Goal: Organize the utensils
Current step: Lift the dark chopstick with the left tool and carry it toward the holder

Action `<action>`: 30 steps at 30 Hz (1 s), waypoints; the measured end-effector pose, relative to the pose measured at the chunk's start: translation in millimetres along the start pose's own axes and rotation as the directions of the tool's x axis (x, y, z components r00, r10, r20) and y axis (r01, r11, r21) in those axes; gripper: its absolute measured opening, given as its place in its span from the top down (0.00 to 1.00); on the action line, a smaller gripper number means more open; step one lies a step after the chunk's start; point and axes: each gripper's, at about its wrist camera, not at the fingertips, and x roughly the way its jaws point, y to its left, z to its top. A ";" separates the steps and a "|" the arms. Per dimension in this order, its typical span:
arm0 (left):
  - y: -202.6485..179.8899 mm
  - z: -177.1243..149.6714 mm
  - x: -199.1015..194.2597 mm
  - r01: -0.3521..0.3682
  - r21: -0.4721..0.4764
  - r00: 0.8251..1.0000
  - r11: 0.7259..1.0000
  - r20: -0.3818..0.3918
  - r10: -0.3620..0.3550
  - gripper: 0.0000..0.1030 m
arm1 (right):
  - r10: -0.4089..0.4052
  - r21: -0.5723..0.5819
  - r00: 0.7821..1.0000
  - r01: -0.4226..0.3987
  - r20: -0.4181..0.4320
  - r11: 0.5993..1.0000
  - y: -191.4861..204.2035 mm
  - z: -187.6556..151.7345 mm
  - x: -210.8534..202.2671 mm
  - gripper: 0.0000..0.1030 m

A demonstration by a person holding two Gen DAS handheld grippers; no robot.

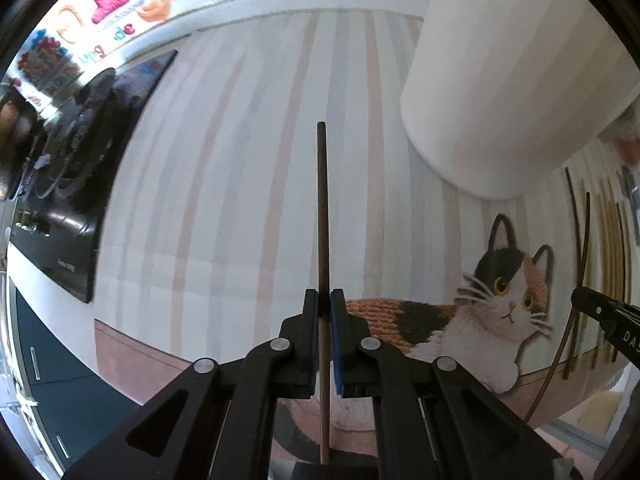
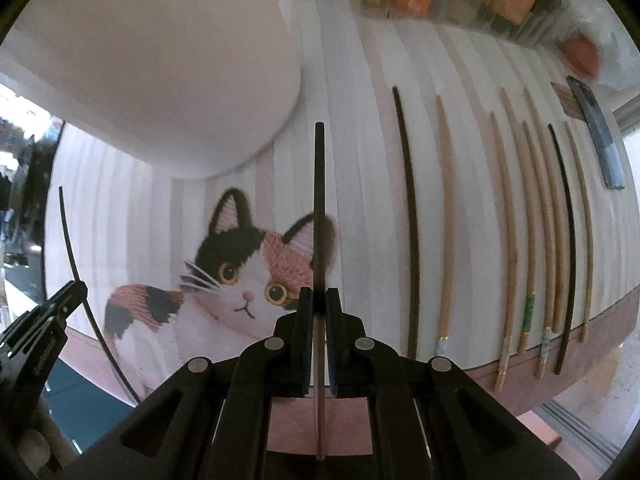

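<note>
Above the striped cat placemat (image 2: pixel 360 80), each gripper has its fingers closed on one dark chopstick: left gripper (image 1: pixel 324 300), chopstick (image 1: pixel 322 208); right gripper (image 2: pixel 319 298), chopstick (image 2: pixel 319 200). Beside the white holder (image 2: pixel 160 60), eight chopsticks (image 2: pixel 508 220) lie in a row, two dark and perhaps six light, and another dark one (image 2: pixel 86 292) lies apart. None visibly sits in the holder, so sorting looks barely begun.
</note>
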 end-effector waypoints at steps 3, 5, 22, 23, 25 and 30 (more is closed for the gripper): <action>0.3 0.3 -19.4 0.009 -0.009 0.999 1.000 0.035 -0.009 0.97 | 0.021 0.001 0.999 -0.021 0.042 1.000 -10.5 -3.6 -19.2 0.94; 3.7 3.0 -33.8 0.013 -0.013 0.998 1.000 0.063 -0.012 0.97 | 0.029 0.000 0.997 -0.029 0.067 1.000 -20.9 -2.7 -37.0 0.94; 21.9 32.8 -101.7 -0.046 -0.052 0.953 0.998 0.297 0.059 0.97 | 0.012 -0.044 0.935 0.003 0.355 0.999 5.4 25.1 -140.7 0.95; 23.0 35.7 -104.8 -0.041 -0.058 0.951 0.997 0.304 0.056 0.97 | 0.010 -0.043 0.928 0.006 0.372 0.999 4.2 26.3 -146.0 0.95; 25.2 41.5 -112.0 -0.033 -0.071 0.946 0.997 0.321 0.054 0.97 | 0.007 -0.036 0.916 0.008 0.400 0.999 1.9 31.7 -158.9 0.95; 28.1 57.8 -140.1 0.016 -0.097 0.927 0.995 0.376 0.022 0.97 | -0.004 -0.014 0.885 0.011 0.465 1.000 -0.3 47.7 -192.7 0.95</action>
